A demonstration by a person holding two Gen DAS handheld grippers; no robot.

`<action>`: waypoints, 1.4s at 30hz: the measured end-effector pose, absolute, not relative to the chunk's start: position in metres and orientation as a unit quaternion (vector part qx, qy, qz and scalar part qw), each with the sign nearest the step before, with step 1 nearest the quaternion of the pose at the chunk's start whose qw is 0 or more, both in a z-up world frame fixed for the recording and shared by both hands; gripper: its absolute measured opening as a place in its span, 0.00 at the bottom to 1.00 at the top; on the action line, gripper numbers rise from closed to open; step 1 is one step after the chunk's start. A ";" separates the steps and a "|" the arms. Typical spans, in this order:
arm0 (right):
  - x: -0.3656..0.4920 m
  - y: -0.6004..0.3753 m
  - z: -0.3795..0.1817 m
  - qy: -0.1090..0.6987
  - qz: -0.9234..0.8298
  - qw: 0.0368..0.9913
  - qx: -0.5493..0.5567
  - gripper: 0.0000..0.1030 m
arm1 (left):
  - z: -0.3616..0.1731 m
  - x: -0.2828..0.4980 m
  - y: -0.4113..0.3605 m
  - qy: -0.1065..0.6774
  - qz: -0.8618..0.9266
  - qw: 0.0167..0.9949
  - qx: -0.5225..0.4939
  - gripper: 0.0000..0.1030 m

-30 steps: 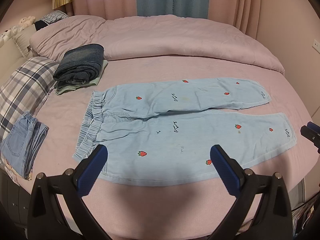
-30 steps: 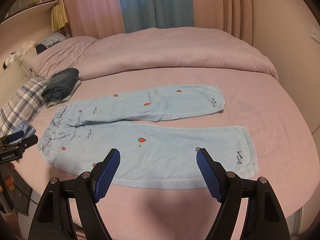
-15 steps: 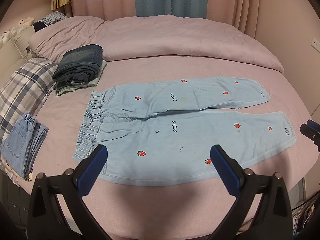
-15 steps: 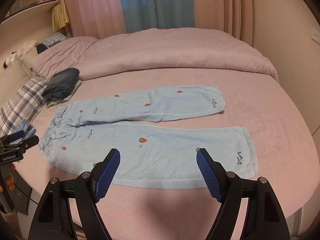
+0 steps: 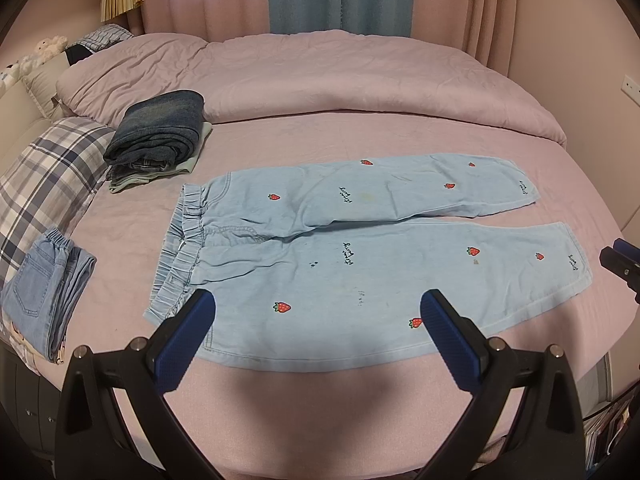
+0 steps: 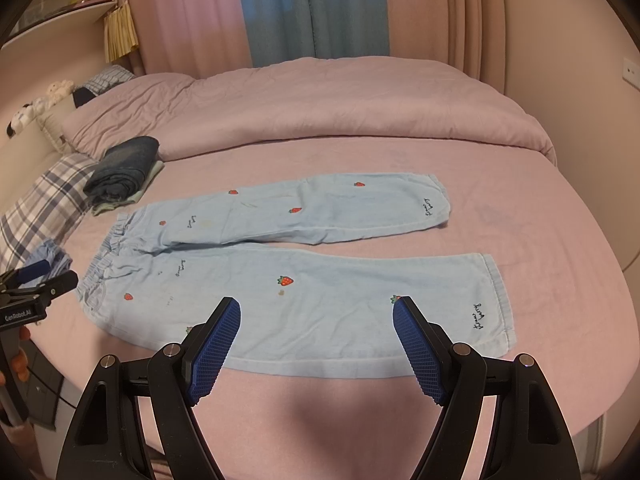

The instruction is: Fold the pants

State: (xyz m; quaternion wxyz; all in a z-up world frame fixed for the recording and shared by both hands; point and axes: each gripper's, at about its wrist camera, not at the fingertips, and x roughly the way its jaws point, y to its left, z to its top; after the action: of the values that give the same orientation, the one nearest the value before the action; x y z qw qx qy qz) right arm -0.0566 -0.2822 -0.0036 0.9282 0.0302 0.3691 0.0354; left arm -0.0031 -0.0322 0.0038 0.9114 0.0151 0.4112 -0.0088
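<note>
Light blue pants with red strawberries (image 5: pixel 360 248) (image 6: pixel 304 280) lie flat and spread on the pink bed, waistband to the left, both legs running right. My left gripper (image 5: pixel 316 308) hovers open above the near leg close to the waistband end, nothing between its blue pads. My right gripper (image 6: pixel 316 312) is also open, above the near leg toward the cuff, holding nothing. Each gripper shows at the edge of the other's view: the right one (image 5: pixel 620 264) and the left one (image 6: pixel 36 280).
A folded dark denim stack (image 5: pixel 160 132) sits at the back left by a plaid pillow (image 5: pixel 44 184). Folded light jeans (image 5: pixel 44 292) lie at the left edge. A rumpled pink duvet (image 5: pixel 320 76) covers the far half of the bed.
</note>
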 end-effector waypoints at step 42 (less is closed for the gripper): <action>-0.034 -0.042 -0.152 0.293 0.292 0.834 -0.365 0.14 | -0.138 0.029 0.162 0.430 0.099 0.793 -0.419 0.17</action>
State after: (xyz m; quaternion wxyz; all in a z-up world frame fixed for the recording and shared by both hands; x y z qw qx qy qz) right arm -0.0341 -0.0420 -0.1518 0.8340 -0.3645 0.2934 0.2923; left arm 0.0286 0.1617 -0.1378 0.7932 -0.4193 0.4304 0.0991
